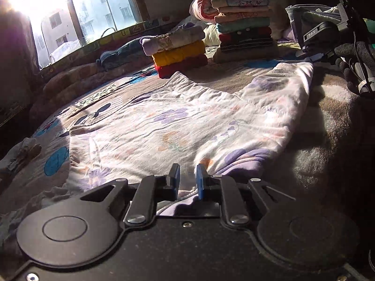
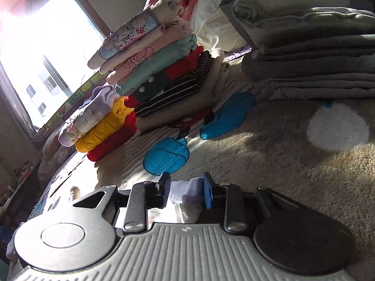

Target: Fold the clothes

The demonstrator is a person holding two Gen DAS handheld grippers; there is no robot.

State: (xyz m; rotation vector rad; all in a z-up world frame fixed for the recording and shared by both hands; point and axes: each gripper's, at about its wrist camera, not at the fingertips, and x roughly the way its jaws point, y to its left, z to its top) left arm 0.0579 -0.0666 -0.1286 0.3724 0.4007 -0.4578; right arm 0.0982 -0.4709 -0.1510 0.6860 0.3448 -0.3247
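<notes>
Left wrist view: left gripper [image 1: 188, 178] and right gripper [image 2: 186, 188], each narrowly clamping one floral garment [image 1: 178, 126]; two folded stacks [image 1: 243, 23].

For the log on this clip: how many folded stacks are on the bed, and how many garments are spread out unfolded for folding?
Folded stacks: 3 (short stack, tall stack, grey stack)
Garments spread flat: 1 (floral garment)
Total: 4
</notes>
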